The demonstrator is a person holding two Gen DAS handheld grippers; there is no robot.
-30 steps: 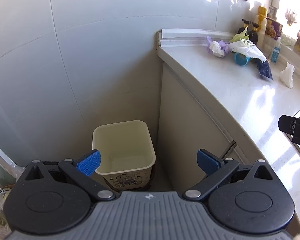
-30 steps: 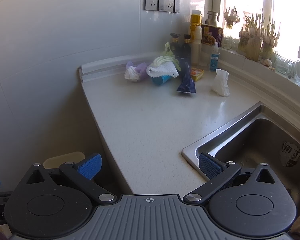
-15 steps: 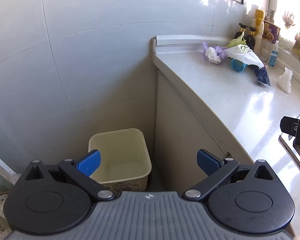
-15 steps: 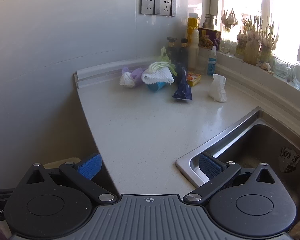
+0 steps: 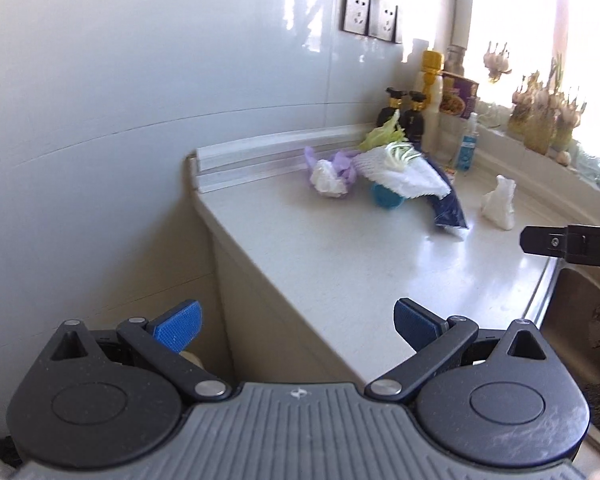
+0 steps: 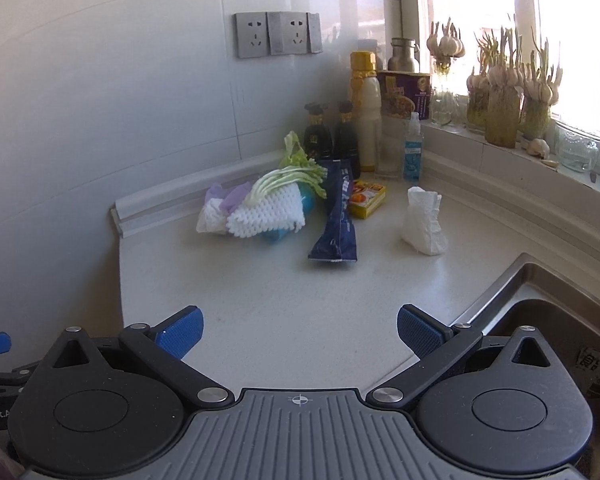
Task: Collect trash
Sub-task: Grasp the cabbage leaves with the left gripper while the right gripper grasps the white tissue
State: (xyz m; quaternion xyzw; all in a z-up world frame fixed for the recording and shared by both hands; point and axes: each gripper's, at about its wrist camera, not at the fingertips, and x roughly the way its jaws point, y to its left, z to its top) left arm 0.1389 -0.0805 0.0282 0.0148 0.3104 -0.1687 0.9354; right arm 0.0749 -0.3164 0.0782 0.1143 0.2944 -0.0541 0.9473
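Trash lies at the back of the white counter (image 6: 260, 292): a white foam net (image 6: 266, 210) with vegetable scraps, a crumpled white and purple bag (image 6: 216, 210), a dark blue wrapper (image 6: 336, 220), a crumpled white tissue (image 6: 422, 222) and a yellow box (image 6: 366, 198). The left wrist view shows the foam net (image 5: 400, 172), the wrapper (image 5: 446, 206) and the tissue (image 5: 500, 202) too. My left gripper (image 5: 296, 322) is open and empty over the counter's left edge. My right gripper (image 6: 298, 332) is open and empty above the counter's front, well short of the trash.
Sauce bottles (image 6: 332, 134), a yellow-capped bottle (image 6: 366, 104) and a spray bottle (image 6: 412, 148) stand in the corner. Garlic jars (image 6: 500, 112) line the sill. A steel sink (image 6: 556, 320) is at the right. Tiled wall with sockets (image 6: 278, 34) behind.
My left gripper has swung up and right from the cream bin on the floor to face the counter. My right gripper has moved closer to the trash. Both stay open.
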